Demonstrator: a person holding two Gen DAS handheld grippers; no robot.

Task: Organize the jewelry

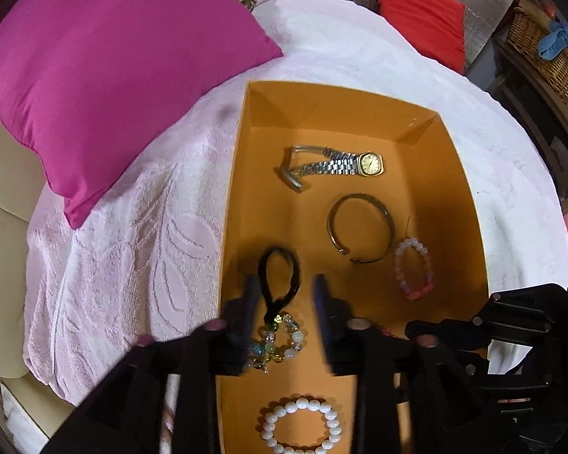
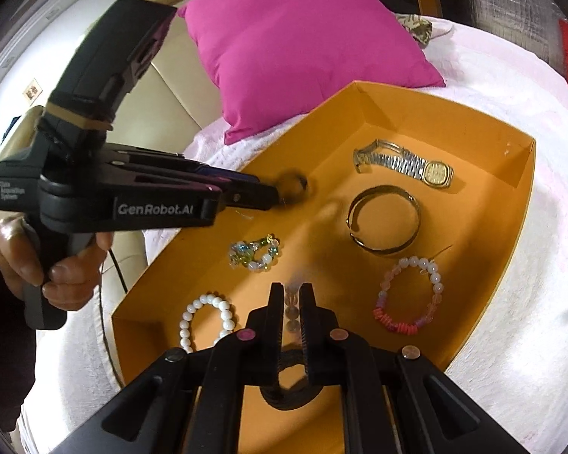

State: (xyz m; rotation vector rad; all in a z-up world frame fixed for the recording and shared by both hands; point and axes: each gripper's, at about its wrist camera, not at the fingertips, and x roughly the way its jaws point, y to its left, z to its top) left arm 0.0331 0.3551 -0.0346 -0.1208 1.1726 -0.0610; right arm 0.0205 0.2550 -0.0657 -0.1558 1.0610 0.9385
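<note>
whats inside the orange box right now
In the orange box: a watch, gold bangle, pink bead bracelet, white pearl bracelet and glass bead bracelet. The right gripper hides the near floor.

A pink pillow (image 1: 106,75) lies on the white towel (image 1: 140,249) at far left. A red cushion (image 1: 422,15) leans far right, beside a wicker basket (image 1: 545,56).
</note>
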